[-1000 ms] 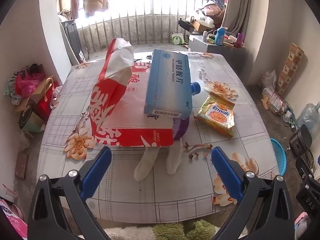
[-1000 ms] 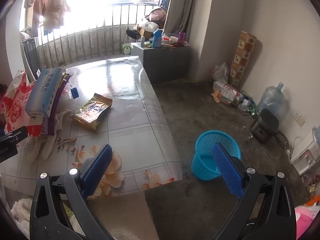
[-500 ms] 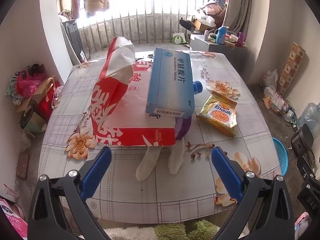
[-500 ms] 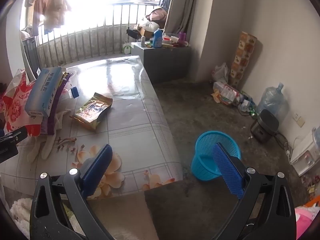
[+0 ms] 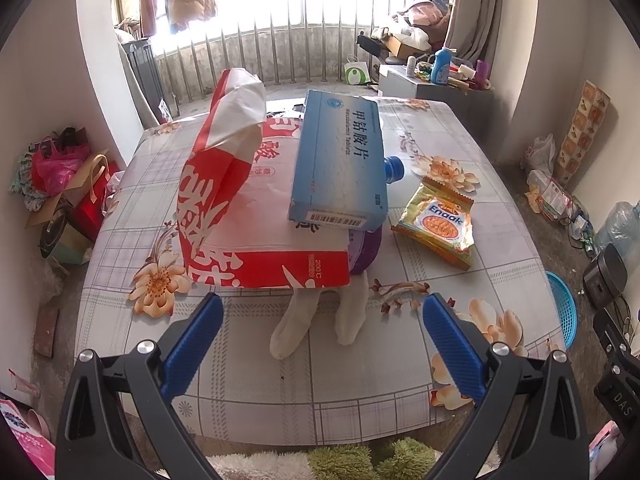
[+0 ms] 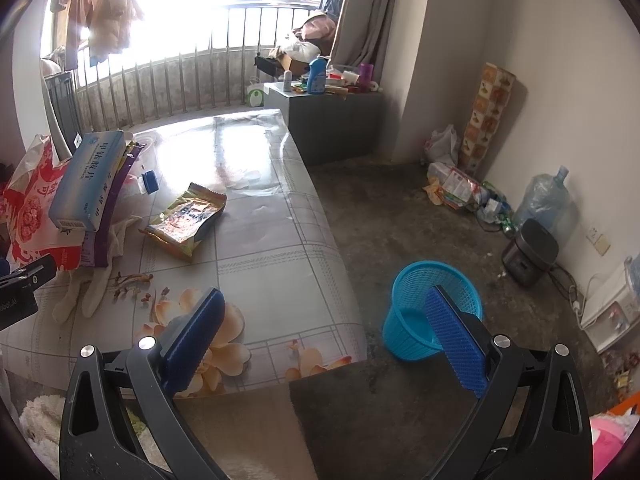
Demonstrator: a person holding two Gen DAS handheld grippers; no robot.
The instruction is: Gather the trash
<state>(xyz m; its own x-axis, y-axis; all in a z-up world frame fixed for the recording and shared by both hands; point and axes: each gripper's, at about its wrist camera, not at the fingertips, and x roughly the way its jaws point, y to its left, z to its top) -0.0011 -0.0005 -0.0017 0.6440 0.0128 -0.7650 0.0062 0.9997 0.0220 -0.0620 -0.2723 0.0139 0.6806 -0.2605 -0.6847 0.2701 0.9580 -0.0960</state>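
Observation:
On the floral table (image 5: 248,376) lies a heap: a red-and-white bag (image 5: 240,216), a blue medicine box (image 5: 340,160) on top, a purple packet (image 5: 366,246) under it, and white socks (image 5: 296,324) poking out toward me. A yellow snack packet (image 5: 438,222) lies to the right, beside a bottle with a blue cap (image 5: 394,168). My left gripper (image 5: 320,340) hovers open just short of the socks, holding nothing. My right gripper (image 6: 324,332) is open and empty over the table's near right corner, with the blue basket (image 6: 432,312) on the floor beyond its right finger.
A grey cabinet (image 6: 332,116) with bottles stands past the table's far end. Bags and a water jug (image 6: 540,200) line the right wall, next to a dark cooker (image 6: 530,252). Red bags and boxes (image 5: 60,184) sit on the floor left of the table.
The left gripper has shifted very slightly, so the heap sits a touch higher and to the right in its view. The right view is almost unchanged. Both grippers stay open.

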